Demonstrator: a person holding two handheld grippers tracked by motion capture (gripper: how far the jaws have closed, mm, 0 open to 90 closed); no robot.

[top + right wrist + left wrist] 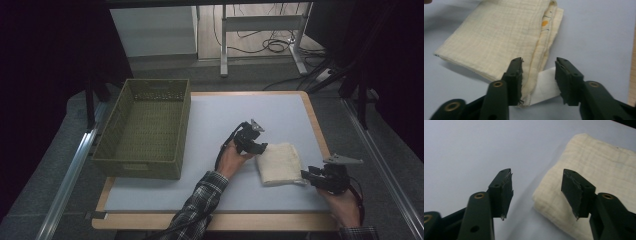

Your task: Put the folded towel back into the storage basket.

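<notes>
A folded cream cloth (279, 162) lies flat on the pale table mat, right of centre. My left gripper (259, 148) hovers at the cloth's far left corner. In the left gripper view its jaws (536, 192) stand open, with the corner of the cloth (599, 170) below the gap and untouched. My right gripper (305, 175) sits at the cloth's near right corner. In the right gripper view it (539, 80) is open too; the layered edge of the cloth (494, 37) and a white tag (546, 87) lie between the pads, which do not press on them.
An olive woven basket (140, 167) stands at the left of the table with nothing in it. The wooden table edge (320, 135) runs close beside the right gripper. Desk legs and cables lie on the floor beyond the table.
</notes>
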